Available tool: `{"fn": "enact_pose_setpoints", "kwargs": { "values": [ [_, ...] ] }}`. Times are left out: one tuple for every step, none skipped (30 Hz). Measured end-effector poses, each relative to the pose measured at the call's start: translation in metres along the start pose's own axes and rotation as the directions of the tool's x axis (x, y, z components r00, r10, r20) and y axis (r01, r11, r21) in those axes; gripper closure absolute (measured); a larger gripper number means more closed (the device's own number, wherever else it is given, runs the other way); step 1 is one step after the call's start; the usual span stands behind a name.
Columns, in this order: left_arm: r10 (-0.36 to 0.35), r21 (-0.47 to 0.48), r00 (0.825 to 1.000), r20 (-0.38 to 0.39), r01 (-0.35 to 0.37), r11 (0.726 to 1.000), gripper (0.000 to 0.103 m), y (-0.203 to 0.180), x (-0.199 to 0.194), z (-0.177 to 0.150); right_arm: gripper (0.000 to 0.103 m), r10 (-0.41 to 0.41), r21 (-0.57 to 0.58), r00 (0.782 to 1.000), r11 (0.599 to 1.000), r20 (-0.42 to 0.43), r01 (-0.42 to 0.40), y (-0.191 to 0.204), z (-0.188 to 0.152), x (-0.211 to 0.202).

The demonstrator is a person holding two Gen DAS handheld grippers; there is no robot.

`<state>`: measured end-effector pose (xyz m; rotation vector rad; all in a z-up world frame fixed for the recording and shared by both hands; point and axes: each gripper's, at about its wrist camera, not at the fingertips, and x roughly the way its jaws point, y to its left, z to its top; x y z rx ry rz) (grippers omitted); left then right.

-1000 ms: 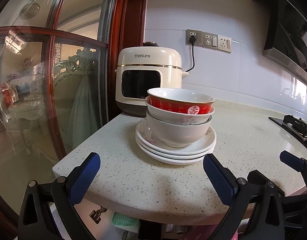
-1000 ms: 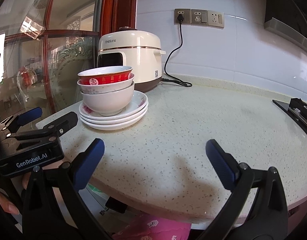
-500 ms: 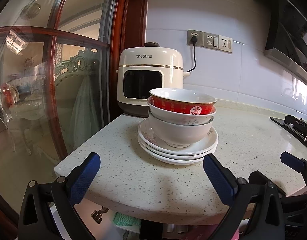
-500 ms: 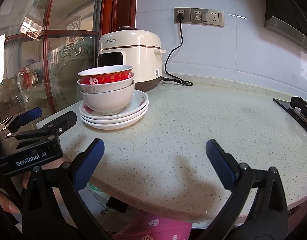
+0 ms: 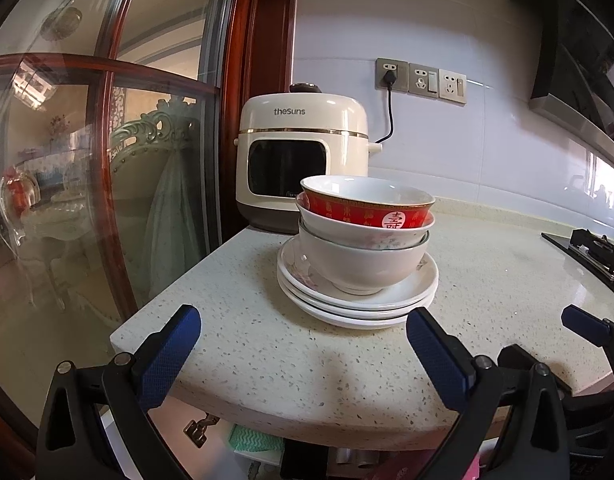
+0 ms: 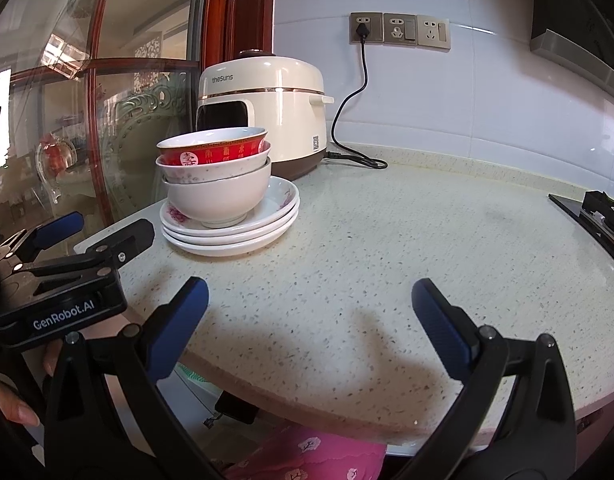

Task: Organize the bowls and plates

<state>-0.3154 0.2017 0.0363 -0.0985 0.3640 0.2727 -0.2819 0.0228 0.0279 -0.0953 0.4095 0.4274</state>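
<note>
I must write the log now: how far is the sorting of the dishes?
Done: nothing visible. The three bowls are nested on the stacked plates beside the rice cooker. In hand: nothing; the left hand-held gripper and right hand-held gripper are open, short of the stack. Left: all sorting.

"theSuns" on rice cooker (image 5: 303,160); "GenRobot.AI" on left hand-held gripper (image 6: 63,318)

Our left gripper (image 5: 303,344) is black, with angular, cut-out arms, silver screws at the joints and ribbed blue pads (image 5: 169,354). Our right gripper (image 6: 309,322) matches it. At nine o'clock in the right view, the left one's body reads "GenRobot.AI" in white, and bare fingers (image 6: 17,412) show at seven o'clock.
</note>
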Motion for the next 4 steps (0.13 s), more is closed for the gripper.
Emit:
{"fn": "enact_pose_setpoints", "kwargs": {
  "values": [
    [-0.003, -0.005, 1.0, 0.0, 0.003, 1.0, 0.0, 0.0018, 0.0008, 0.0002, 0.001, 0.0, -0.001, 1.0, 1.0, 0.0, 0.0, -0.0002, -0.0001, -0.0001],
    [-0.002, -0.009, 1.0, 0.0, 0.002, 1.0, 0.0, 0.0027, 0.0011, 0.0003, 0.001, 0.0, -0.001, 1.0, 1.0, 0.0, 0.0, -0.0003, -0.0004, -0.0004],
    [-0.001, -0.011, 1.0, 0.002, 0.001, 1.0, 0.0, 0.003, 0.0009, 0.0003, 0.001, 0.002, 0.0, 1.0, 1.0, -0.001, -0.002, -0.0008, -0.0003, -0.0003],
    [0.001, -0.008, 1.0, 0.002, -0.001, 1.0, 0.0, 0.0029, 0.0011, 0.0004, 0.001, 0.003, 0.0, 1.0, 1.0, -0.002, -0.003, -0.0009, -0.0002, 0.0002]
  ]
}}
